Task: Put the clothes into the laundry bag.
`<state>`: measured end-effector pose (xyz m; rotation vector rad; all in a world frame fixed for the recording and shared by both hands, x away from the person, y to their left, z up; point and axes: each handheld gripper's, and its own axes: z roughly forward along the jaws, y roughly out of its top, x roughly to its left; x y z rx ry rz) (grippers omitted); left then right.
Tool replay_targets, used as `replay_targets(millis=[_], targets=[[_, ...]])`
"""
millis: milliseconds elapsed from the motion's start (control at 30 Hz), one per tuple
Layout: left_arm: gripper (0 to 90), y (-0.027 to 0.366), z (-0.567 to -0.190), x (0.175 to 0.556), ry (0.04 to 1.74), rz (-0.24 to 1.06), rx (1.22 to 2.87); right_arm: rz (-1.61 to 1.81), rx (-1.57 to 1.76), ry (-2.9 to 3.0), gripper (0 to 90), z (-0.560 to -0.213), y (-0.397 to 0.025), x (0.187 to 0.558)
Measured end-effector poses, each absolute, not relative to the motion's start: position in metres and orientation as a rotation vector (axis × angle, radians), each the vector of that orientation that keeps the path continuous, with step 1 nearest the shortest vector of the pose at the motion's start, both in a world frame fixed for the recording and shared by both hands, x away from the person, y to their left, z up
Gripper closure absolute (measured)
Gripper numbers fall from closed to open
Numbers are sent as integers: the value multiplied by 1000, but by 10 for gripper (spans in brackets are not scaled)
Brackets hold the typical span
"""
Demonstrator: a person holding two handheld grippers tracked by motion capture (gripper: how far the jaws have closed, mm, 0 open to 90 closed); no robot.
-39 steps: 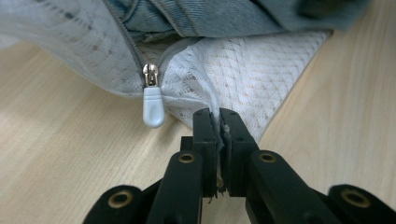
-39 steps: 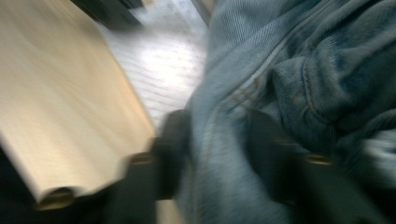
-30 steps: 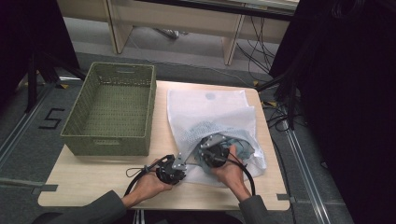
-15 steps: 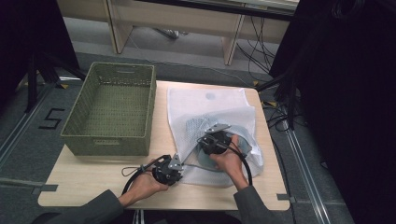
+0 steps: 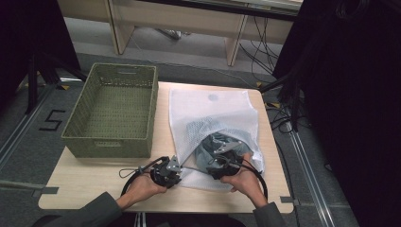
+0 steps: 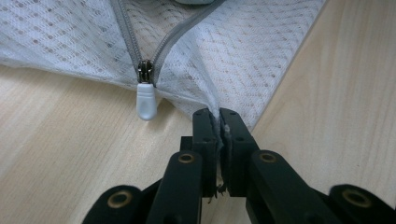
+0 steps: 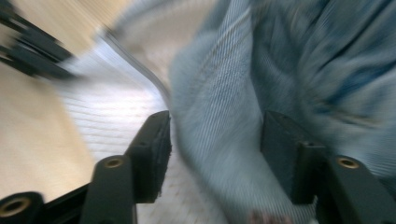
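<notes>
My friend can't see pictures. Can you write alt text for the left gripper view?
The left gripper pinches the edge of a white mesh bag between its shut black fingers. The bag lies on a wooden table, its zipper pull just beside the fingers.

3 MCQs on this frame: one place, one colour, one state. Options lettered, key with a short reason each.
1. Where does the wicker basket stand?
A. on the floor
B. on the table, left of the mesh laundry bag
C. on top of the bag

2. What colour is the basket?
A. green
B. red
C. white

3. How is the left hand-held gripper?
A. wide open above the table
B. shut on the basket rim
C. shut on the edge of the mesh bag

Key:
1 B: the high view shows it on the table beside the bag.
2 A: its weave is olive green.
3 C: the left gripper view shows the jaws pressed together on mesh fabric next to the zipper pull.
</notes>
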<state>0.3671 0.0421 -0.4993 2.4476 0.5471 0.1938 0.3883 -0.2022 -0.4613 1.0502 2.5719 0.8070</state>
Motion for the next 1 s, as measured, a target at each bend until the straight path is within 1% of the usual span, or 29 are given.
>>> replay_targets(millis=[67,100,167,233,267,333,367,400,533,567,600,633,667,700,733,767,833,900,933,967,1000], targets=[[854,42,-499,367,547,192,2448,733,1047,2610,608,-473,-197,395],[854,42,-499,367,544,191,2450,698,993,2607,706,-480,-195,400],[858,42,-499,367,548,185,2444,637,992,2583,828,-485,-190,408],[861,42,-499,366,546,184,2447,643,1011,2532,875,-482,-188,418],[865,41,-500,366,558,178,2441,667,1029,2463,880,-476,-188,430],[865,42,-499,365,543,183,2451,672,1038,2435,880,-475,-188,437],[866,42,-499,365,542,184,2451,677,1082,2384,880,-475,-187,449],[866,43,-498,365,525,189,2466,677,1082,2384,880,-475,-187,449],[865,44,-499,363,557,176,2450,653,1122,2294,870,-487,-189,468],[864,46,-498,365,525,183,2472,689,1151,2308,832,-491,-191,469],[864,47,-497,365,526,182,2479,689,1151,2308,832,-491,-191,469],[863,48,-497,365,533,179,2475,693,1143,2341,776,-491,-192,468],[861,49,-497,366,533,176,2480,723,1171,2374,668,-485,-197,463],[858,53,-496,367,548,168,2486,747,1174,2387,616,-481,-200,459],[854,53,-496,367,548,168,2486,804,1173,2395,587,-477,-203,456],[851,55,-496,367,563,164,2481,857,1245,2424,560,-470,-206,449],[847,61,-495,369,568,163,2496,926,1217,2430,506,-461,-213,442],[845,66,-495,371,590,156,2500,960,1166,2429,489,-455,-217,439],[837,69,-494,372,596,170,2504,999,1200,2402,462,-441,-224,428],[825,71,-492,373,605,184,2505,989,1172,2403,456,-434,-231,425],[825,72,-490,374,606,199,2507,989,1172,2403,456,-434,-231,425]])
